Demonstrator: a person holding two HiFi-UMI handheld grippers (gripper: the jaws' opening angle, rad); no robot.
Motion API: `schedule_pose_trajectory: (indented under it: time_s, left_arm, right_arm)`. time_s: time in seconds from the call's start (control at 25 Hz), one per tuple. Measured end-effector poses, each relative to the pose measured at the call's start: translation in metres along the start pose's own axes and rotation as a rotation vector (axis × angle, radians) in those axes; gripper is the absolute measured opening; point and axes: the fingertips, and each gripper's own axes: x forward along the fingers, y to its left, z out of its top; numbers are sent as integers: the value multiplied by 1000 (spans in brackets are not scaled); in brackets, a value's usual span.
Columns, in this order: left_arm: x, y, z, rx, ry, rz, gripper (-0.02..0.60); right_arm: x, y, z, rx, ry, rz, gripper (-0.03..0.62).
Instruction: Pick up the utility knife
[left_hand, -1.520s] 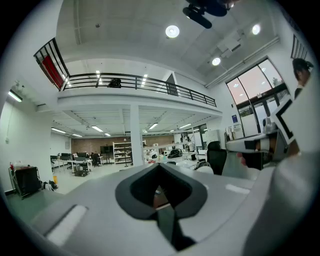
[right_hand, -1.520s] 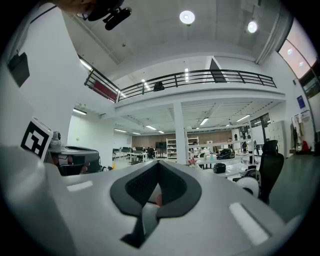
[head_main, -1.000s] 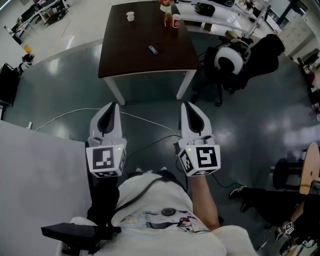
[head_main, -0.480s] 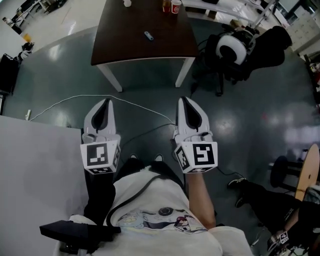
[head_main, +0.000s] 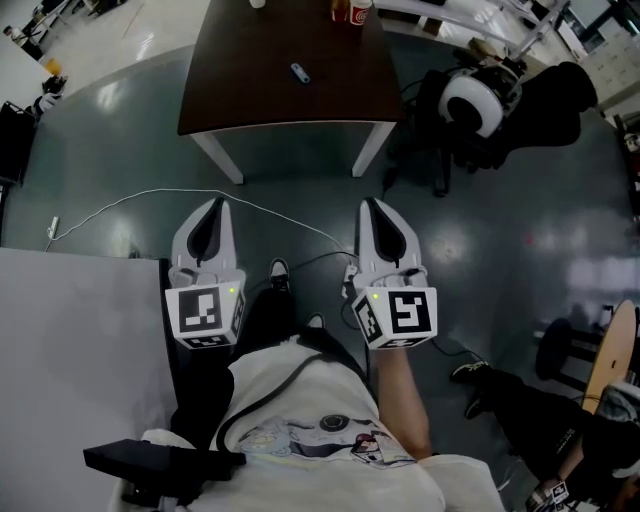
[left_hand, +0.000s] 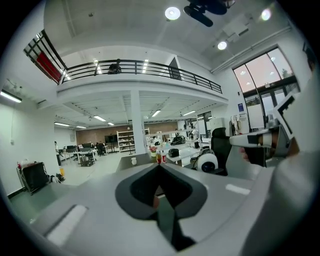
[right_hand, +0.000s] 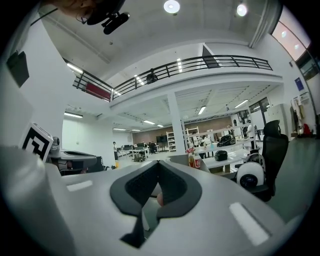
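Note:
The utility knife (head_main: 299, 73), small and blue-grey, lies on the dark brown table (head_main: 250, 100) at the top of the head view. Both grippers are held side by side over the grey floor, well short of the table's near edge. My left gripper (head_main: 218, 203) is shut with nothing in it; its jaw tips meet in the left gripper view (left_hand: 160, 165). My right gripper (head_main: 372, 203) is also shut and empty, with its tips together in the right gripper view (right_hand: 158, 162). Both point level towards the table (left_hand: 131, 165). The knife cannot be made out in either gripper view.
A red can (head_main: 358, 12) and a bottle stand at the table's far edge. An office chair bearing a white round device (head_main: 475, 100) stands right of the table. A white cable (head_main: 150, 200) crosses the floor. A white panel (head_main: 70, 350) is at the left, another person's legs (head_main: 520, 400) at the lower right.
The person has stepped forward: a shoe now shows between the grippers and the table sits higher in the head view. Both grippers stay shut and side by side.

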Motion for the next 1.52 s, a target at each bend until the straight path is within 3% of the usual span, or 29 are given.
schedule_pose_trajectory:
  time_s: [0.28, 0.8, 1.12, 1.52]
  left_arm:
    - [64, 28, 21, -11, -60, -46, -2]
    - [133, 107, 25, -39, -48, -55, -2]
    - [171, 116, 21, -64, -23, -81, -2]
    - [231, 117, 34, -68, -38, -15, -2]
  right_arm:
    - [61, -5, 27, -12, -52, -28, 2]
    - [165, 15, 43, -15, -51, -21, 2]
    - [197, 3, 40, -23, -16, -35, 2]
    - [258, -39, 52, -39, -23, 40, 2]
